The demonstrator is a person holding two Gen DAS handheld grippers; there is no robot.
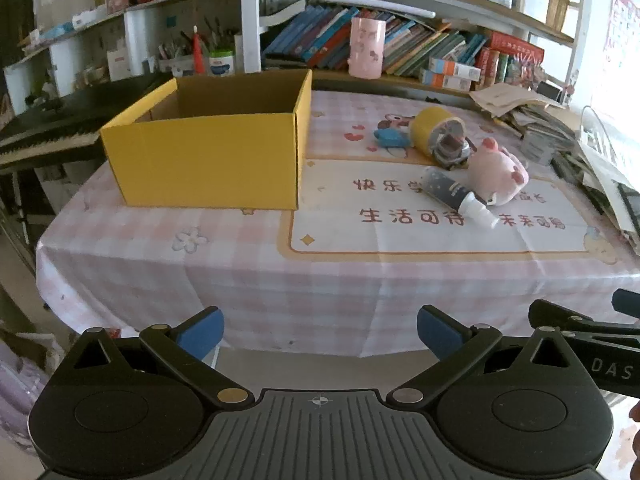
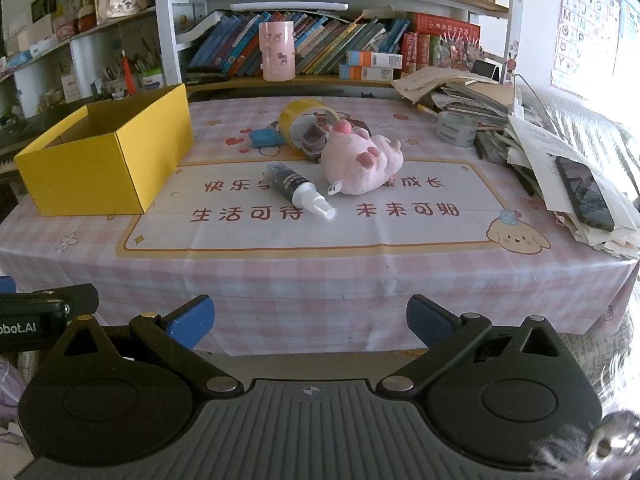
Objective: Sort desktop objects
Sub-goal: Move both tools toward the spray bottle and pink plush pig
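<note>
Spray bottle (image 2: pixel 298 189) lies over "生活可待" tablecloth (image 2: pixel 360 280).

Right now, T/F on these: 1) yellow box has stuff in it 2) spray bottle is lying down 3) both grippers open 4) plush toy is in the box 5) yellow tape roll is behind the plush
1) False as far as visible: the yellow box shows only bare cardboard inside.
2) True: the spray bottle lies on its side on the tablecloth.
3) True: left gripper and right gripper are both open, holding nothing.
4) False: the pink plush toy lies on the tablecloth, right of the box.
5) True: the yellow tape roll is just behind it.
</note>
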